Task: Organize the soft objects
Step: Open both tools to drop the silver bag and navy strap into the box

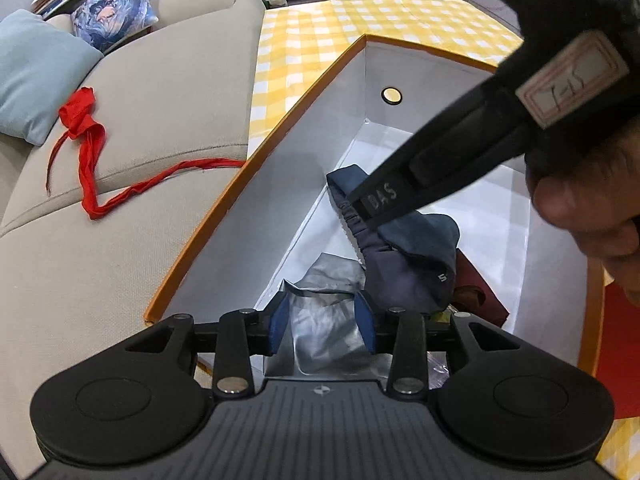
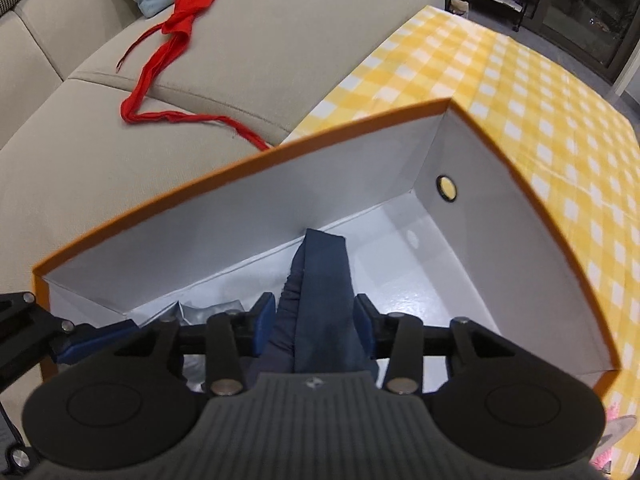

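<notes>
A beige woven sofa [image 2: 248,40] fills the 10 o'clock side, a limp red ribbon-like cloth [image 2: 160,68] snaking across its cushion. At 2 o'clock lies the yellow-checked surface [image 2: 540,92], bearing a rigid orange-rimmed box [image 2: 360,168] with smooth white walls. Inside, the right gripper [image 2: 316,324] pinches a folded navy garment [image 2: 324,280] with a gathered elastic band, while the left gripper [image 1: 322,324] stands part-open around crinkled silver foil [image 1: 324,320], not clamping it.

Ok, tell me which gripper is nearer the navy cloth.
Right. The right gripper has the navy cloth between its fingers; the left gripper sits beside it, over the silver bag.
</notes>
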`<state>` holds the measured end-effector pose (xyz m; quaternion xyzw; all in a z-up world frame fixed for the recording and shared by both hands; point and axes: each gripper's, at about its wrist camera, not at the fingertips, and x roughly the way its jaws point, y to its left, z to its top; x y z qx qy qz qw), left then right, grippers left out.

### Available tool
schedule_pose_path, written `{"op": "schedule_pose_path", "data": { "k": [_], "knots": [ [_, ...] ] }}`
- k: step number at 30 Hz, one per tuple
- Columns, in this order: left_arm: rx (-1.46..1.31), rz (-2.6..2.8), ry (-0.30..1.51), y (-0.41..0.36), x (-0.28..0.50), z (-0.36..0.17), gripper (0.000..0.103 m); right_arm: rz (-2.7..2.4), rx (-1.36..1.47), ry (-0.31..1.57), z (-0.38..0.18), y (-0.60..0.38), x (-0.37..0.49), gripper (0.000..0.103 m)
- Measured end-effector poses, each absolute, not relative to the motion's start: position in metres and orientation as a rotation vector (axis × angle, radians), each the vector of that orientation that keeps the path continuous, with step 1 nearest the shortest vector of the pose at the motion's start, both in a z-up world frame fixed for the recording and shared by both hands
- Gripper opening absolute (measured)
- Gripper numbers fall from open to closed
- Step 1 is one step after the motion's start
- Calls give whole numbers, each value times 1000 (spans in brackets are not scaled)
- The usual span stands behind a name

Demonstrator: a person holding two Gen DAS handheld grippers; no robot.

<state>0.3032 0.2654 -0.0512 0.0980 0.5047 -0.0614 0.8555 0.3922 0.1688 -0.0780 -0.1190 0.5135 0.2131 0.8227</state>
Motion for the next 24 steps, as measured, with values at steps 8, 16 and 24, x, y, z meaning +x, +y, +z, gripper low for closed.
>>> {"op": "schedule_pose_path", "data": {
  "k": [8,16,24],
  "knots": [
    [211,-116,1031,259,290,-22,46,438,-272,1064,-42,154,379,43],
    [211,-128,996,243,271,9,46,420,-282,1001,8,128,354,43],
    [201,-121,936,230,241,45,47,403,-257,935,60,93,323,43]
  ]
}}
